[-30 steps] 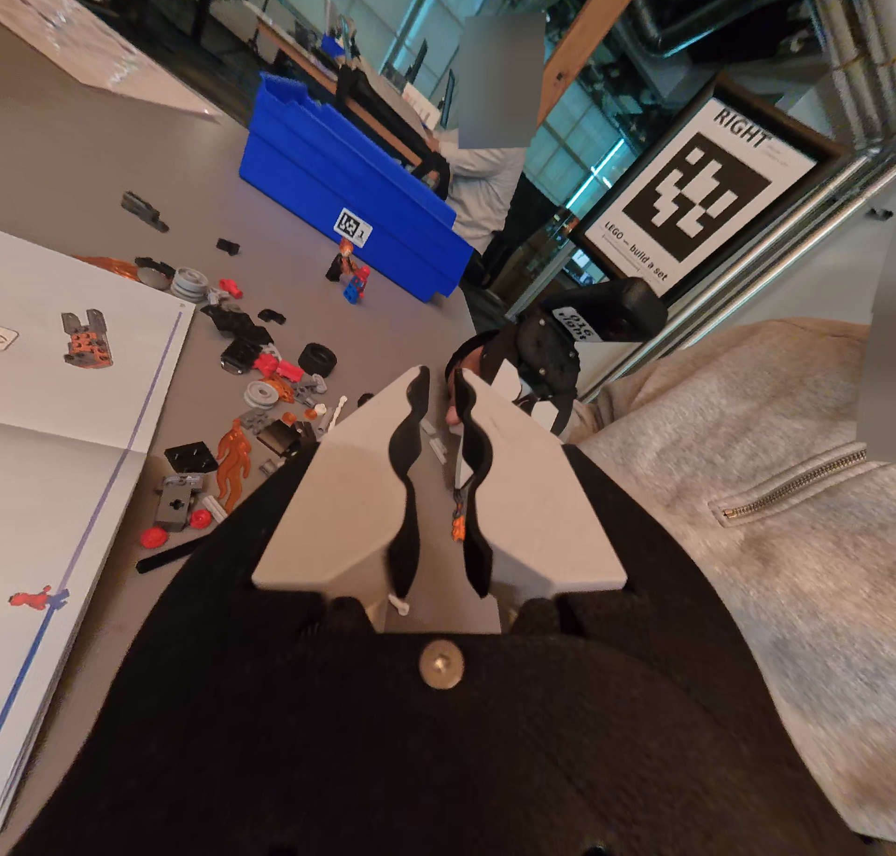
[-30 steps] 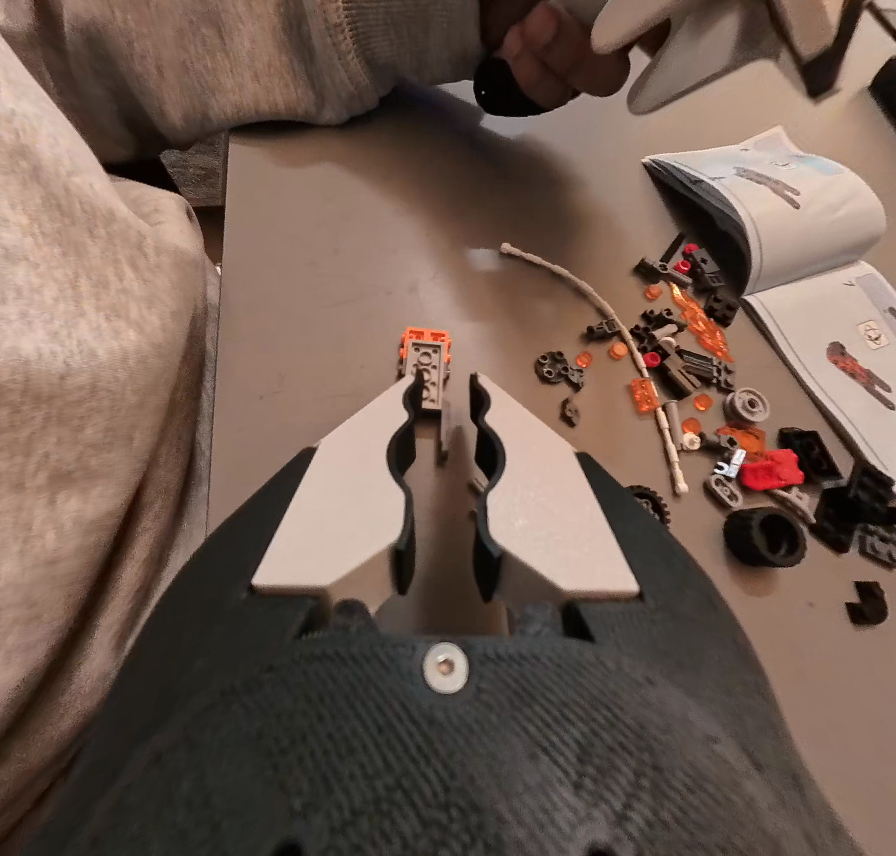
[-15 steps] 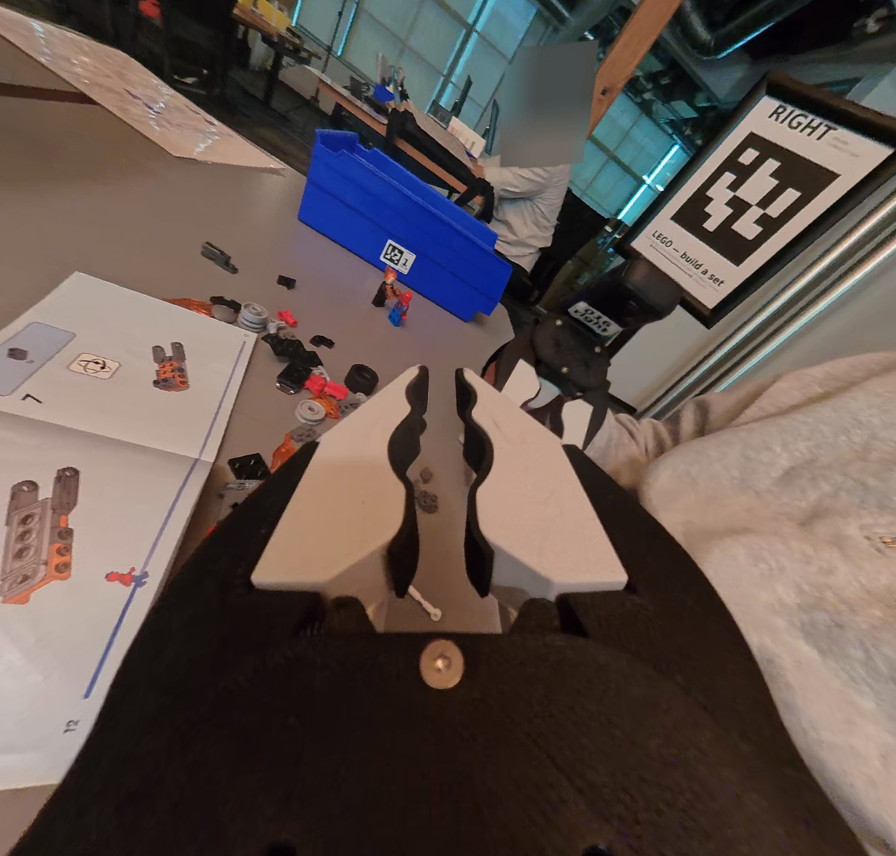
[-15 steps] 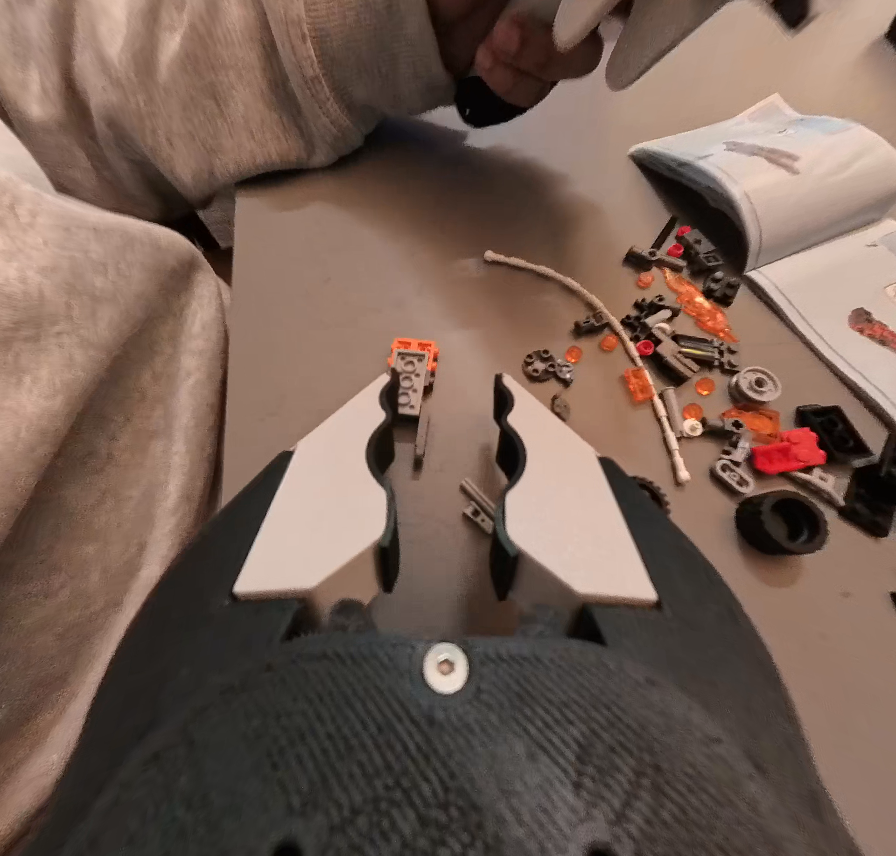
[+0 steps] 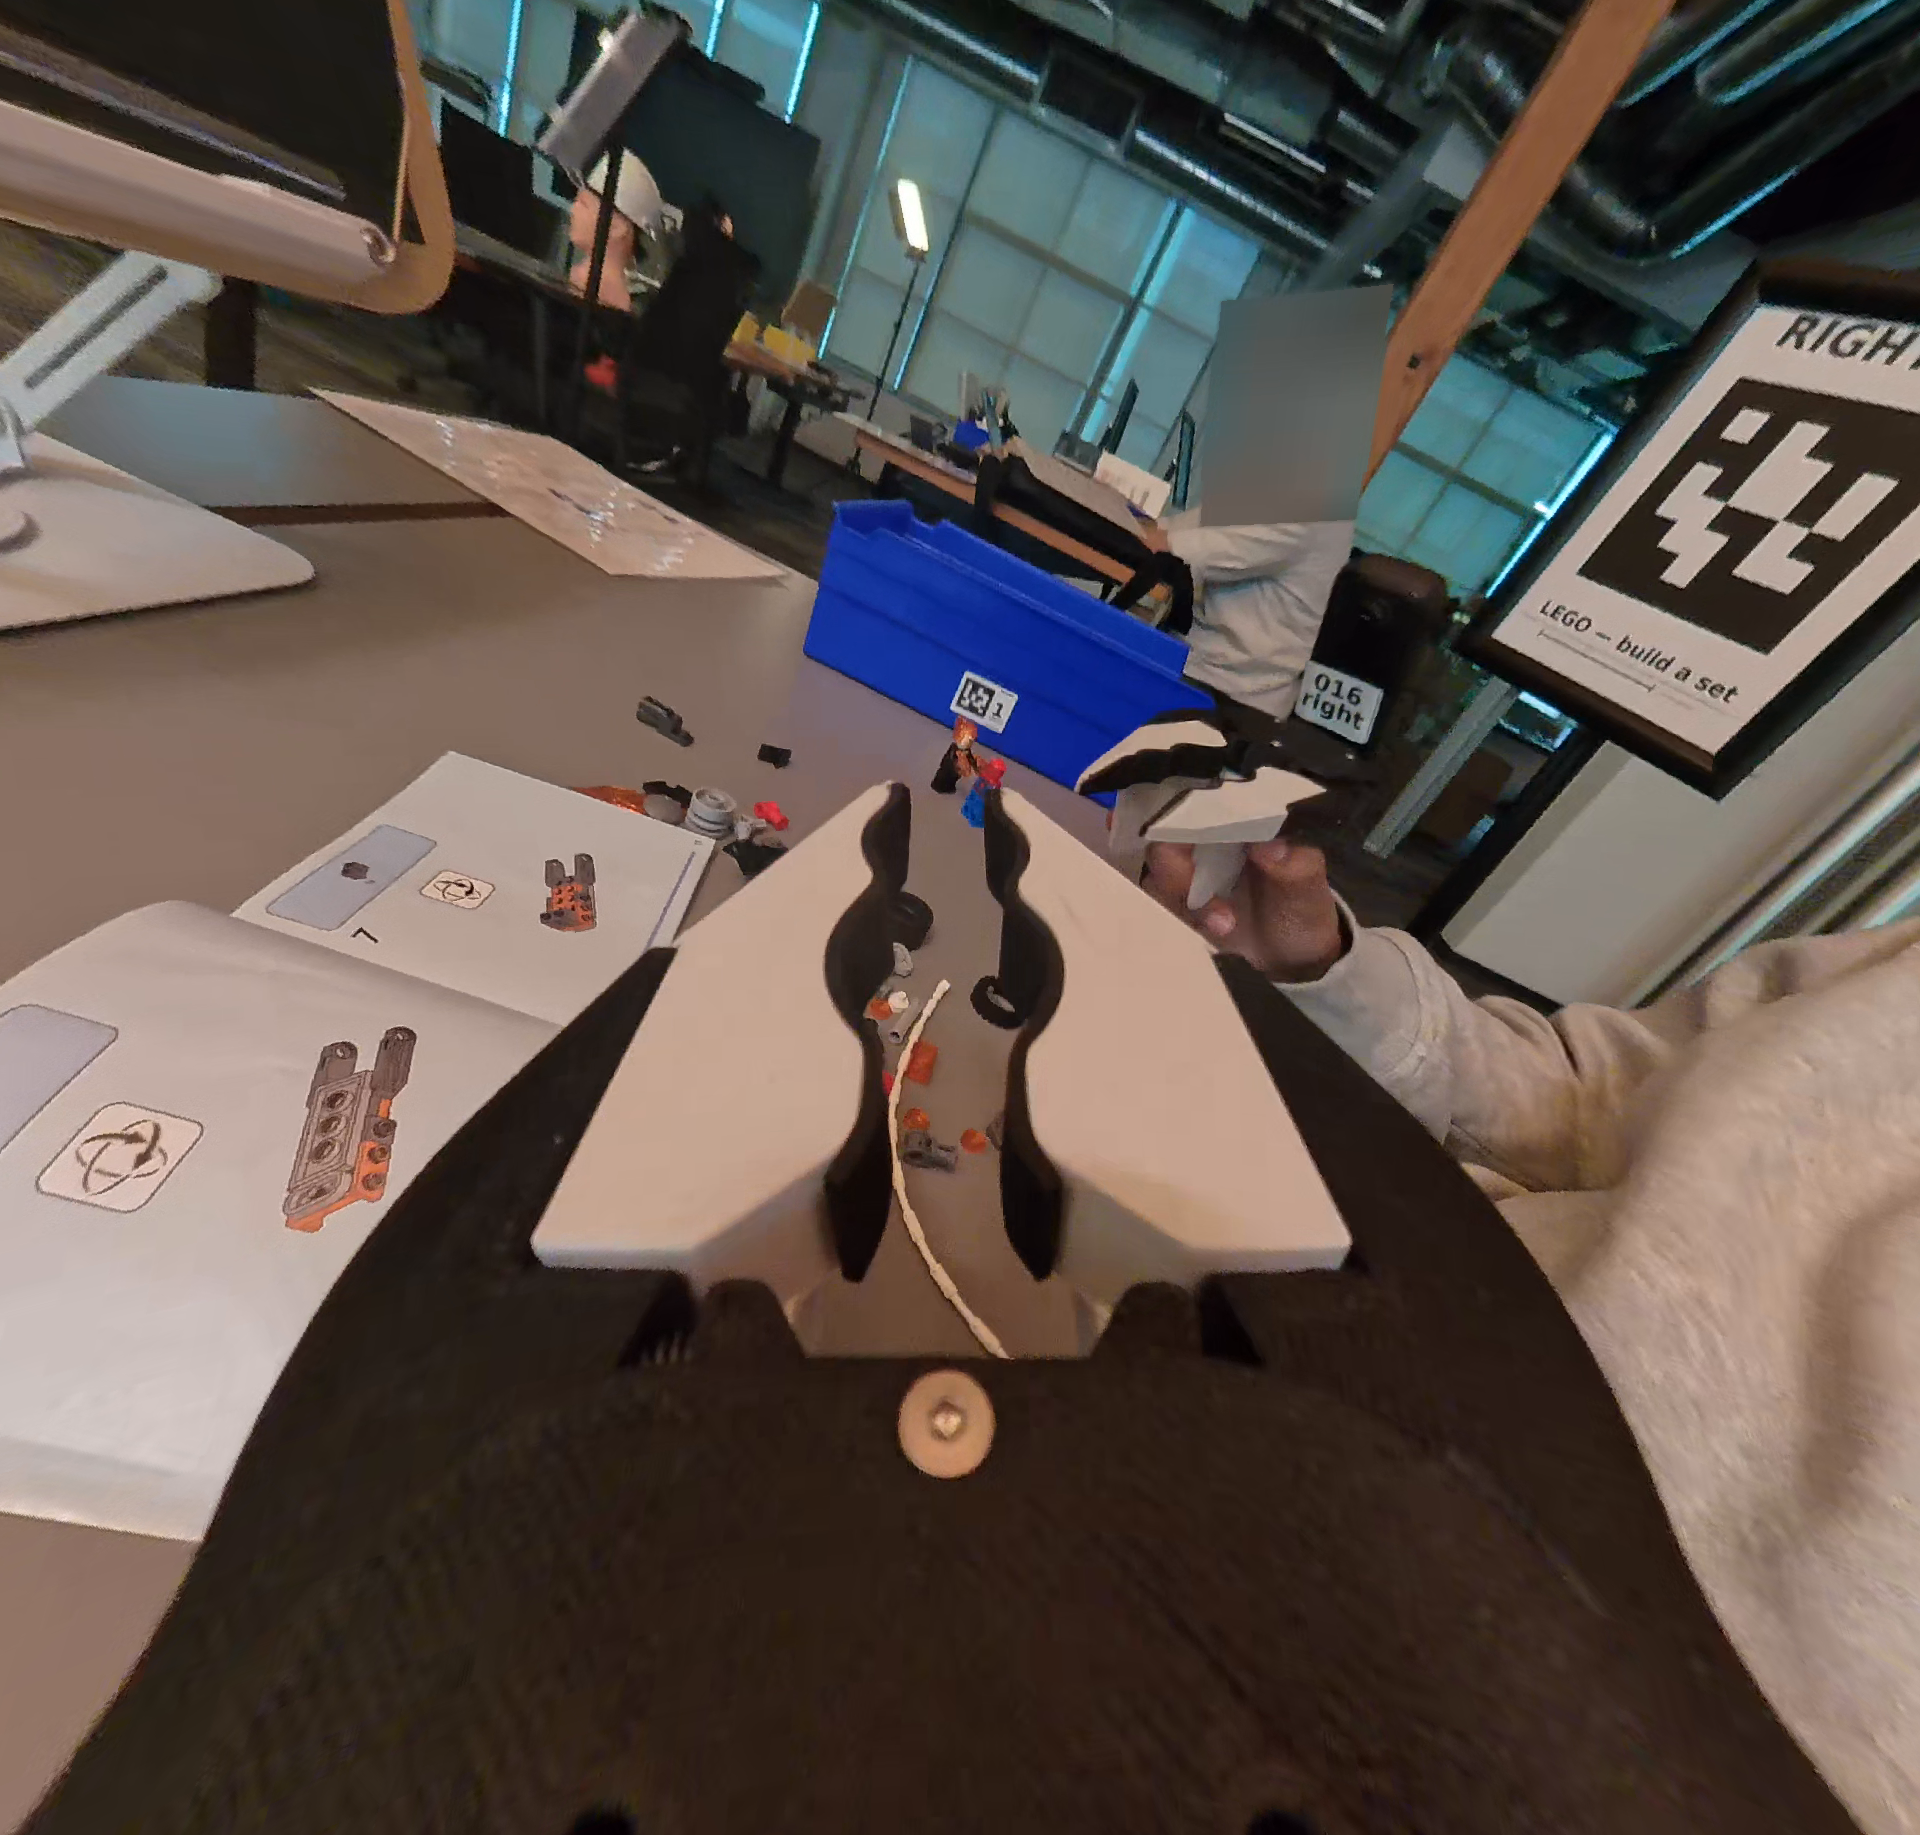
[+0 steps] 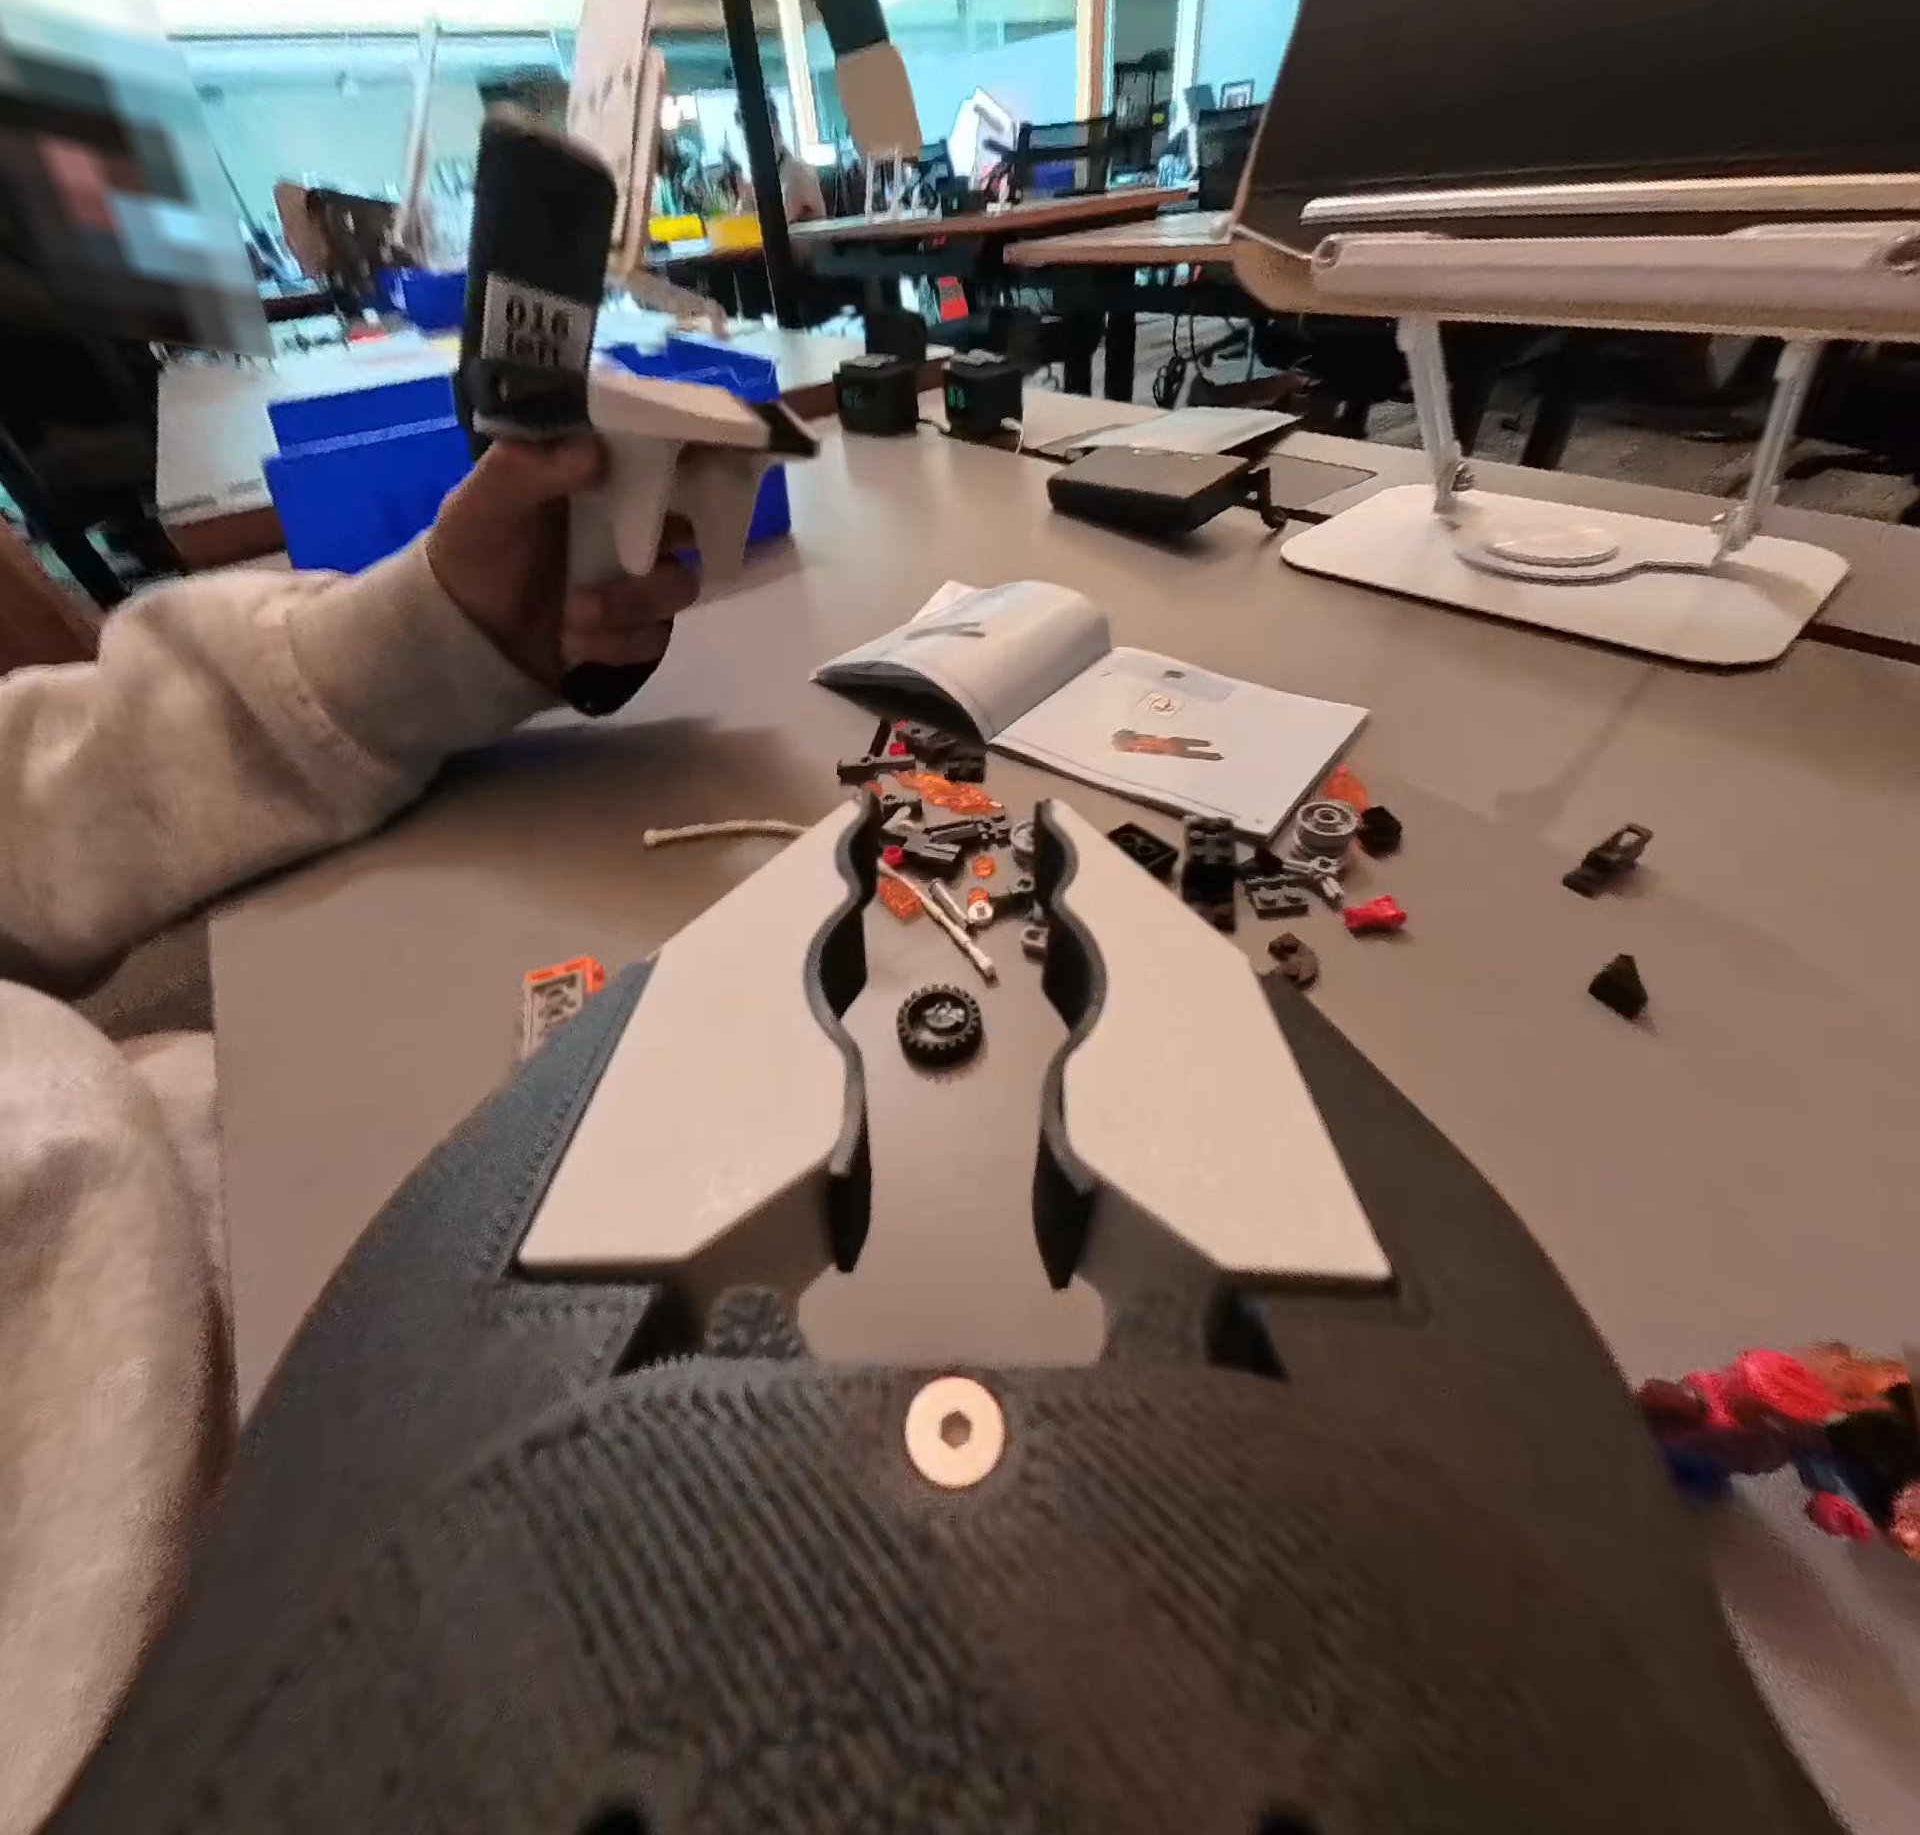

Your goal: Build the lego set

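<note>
My left gripper (image 5: 948, 803) is held above the table, slightly open and empty. Through its gap I see a white string (image 5: 914, 1141), a black tyre (image 5: 909, 918) and small orange and grey pieces. My right gripper (image 6: 951, 819) is open and empty above the table. A small black tyre (image 6: 938, 1025) lies on the table between its fingers. The orange-and-grey built piece (image 6: 556, 996) lies to its left, partly hidden by the gripper body. Loose black, grey and red pieces (image 6: 1247, 871) lie ahead. Each gripper shows in the other's view, the right one (image 5: 1195, 798) and the left one (image 6: 727, 424), each held up in a hand.
An open instruction booklet (image 5: 312, 1058) lies at the left and also shows in the right wrist view (image 6: 1143, 725). A blue bin (image 5: 987, 642) stands behind two minifigures (image 5: 971, 777). A monitor stand (image 6: 1558, 580) and a black device (image 6: 1143, 486) sit at the back. A person sits beyond the table. The tips of one gripper are about 15 cm away from the tips of the other.
Both grippers have lifted and tilted up from the table. My right gripper has opened wider and moved right, off the orange-and-grey piece. The left gripper has stayed slightly open and empty.
</note>
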Demonstrator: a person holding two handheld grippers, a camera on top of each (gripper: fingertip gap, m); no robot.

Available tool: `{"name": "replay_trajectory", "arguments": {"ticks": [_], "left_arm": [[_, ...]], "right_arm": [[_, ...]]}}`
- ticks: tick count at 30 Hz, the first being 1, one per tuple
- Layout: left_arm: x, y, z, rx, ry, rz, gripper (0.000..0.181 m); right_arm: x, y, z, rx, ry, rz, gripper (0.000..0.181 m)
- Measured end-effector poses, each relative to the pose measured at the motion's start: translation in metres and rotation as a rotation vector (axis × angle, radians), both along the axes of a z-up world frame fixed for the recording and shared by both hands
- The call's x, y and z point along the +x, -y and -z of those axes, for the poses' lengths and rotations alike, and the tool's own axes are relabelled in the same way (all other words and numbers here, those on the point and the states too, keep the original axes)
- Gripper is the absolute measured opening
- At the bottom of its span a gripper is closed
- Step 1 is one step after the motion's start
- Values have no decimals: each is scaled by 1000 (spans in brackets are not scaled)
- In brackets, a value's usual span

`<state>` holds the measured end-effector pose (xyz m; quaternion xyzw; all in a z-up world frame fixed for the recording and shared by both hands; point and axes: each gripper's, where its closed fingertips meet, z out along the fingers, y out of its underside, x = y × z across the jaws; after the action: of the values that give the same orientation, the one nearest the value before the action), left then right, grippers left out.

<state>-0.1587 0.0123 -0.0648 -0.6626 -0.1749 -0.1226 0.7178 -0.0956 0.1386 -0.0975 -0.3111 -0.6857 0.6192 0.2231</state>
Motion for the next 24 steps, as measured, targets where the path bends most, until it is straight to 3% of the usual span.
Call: {"name": "replay_trajectory", "arguments": {"ticks": [1, 9, 17, 24], "left_arm": [[0, 2, -1, 10, 2, -6, 12], [12, 6, -18, 65, -30, 10, 17], [17, -3, -8, -19, -73, 12, 18], [14, -1, 2, -71, -84, -33, 18]], "right_arm": [[-1, -3, -2, -32, 10, -2, 28], [-4, -15, -8, -80, -3, 46, 29], [-5, -12, -3, -11, -23, 62, 27], [-12, -33, -6, 5, -53, 203, 20]]}}
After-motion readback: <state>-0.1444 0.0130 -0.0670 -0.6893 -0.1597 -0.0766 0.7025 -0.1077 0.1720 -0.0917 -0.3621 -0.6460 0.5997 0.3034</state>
